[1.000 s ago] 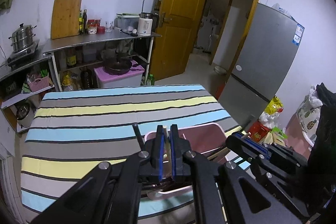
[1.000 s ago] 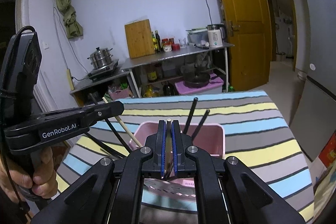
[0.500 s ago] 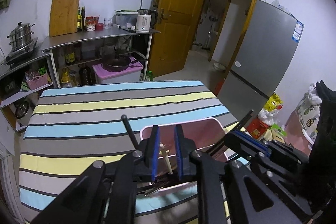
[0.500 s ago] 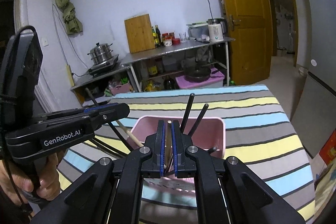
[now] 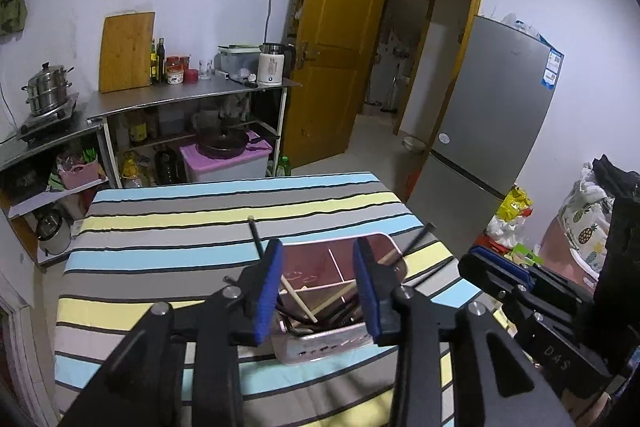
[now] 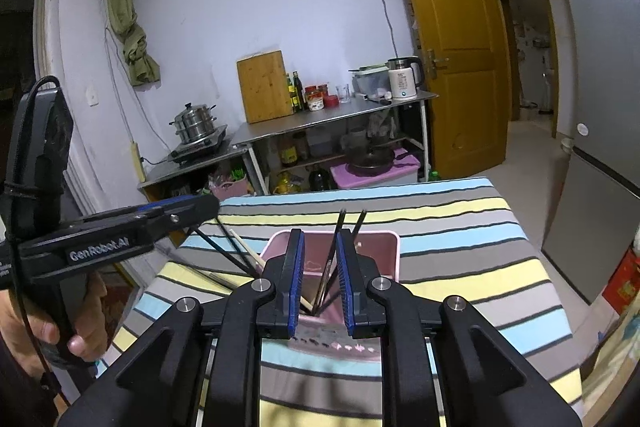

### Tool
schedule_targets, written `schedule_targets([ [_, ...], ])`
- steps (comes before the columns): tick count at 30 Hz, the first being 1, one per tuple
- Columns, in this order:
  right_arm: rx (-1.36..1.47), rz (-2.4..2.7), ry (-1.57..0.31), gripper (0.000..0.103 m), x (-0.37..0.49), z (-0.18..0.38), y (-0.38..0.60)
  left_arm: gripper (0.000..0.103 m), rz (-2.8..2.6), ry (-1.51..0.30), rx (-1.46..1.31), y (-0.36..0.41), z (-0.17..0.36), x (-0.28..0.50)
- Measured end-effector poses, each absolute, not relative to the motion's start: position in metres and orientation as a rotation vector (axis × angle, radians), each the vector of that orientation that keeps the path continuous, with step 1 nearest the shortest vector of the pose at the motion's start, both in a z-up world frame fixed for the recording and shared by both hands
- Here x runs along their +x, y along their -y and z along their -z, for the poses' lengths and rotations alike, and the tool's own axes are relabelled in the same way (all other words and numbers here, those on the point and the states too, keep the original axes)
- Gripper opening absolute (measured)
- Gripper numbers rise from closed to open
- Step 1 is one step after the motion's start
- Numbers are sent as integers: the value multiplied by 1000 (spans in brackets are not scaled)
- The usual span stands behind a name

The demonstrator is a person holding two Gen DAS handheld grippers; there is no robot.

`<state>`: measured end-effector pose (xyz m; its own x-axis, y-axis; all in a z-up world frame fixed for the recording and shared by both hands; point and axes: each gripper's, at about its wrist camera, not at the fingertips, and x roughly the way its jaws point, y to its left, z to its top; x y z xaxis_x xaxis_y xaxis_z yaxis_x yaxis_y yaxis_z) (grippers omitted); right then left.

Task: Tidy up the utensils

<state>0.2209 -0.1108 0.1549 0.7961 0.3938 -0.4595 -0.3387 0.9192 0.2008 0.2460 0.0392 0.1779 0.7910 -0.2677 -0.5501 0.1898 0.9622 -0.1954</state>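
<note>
Pink utensil caddy (image 5: pixel 344 341) on striped worktop (image 5: pixel 168 239), chopsticks (image 5: pixel 298 301) leaning in its compartments | left gripper (image 5: pixel 318 289) jaws just opening, nothing pinched | right gripper (image 6: pixel 319 281) jaws just opening, releasing chopsticks to drop inside

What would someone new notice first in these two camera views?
Probably the pink utensil bin on the striped tablecloth, with chopsticks leaning out. Both the left gripper and right gripper hover over it, jaws just opened, gripping nothing. Behind stands an open yellow door.
</note>
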Motion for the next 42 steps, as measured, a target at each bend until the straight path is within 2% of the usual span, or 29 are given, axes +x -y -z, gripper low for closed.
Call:
schedule_targets([
  [13, 102, -375, -488, 17, 169, -159, 125, 43, 226, -553, -154, -53, -178, 189],
  [29, 50, -356, -501, 18, 100, -120, 120, 46, 157, -538, -157, -43, -115, 101],
  [42, 25, -315, -519, 18, 69, -75, 115, 46, 124, -505, -152, -28, -81, 69],
])
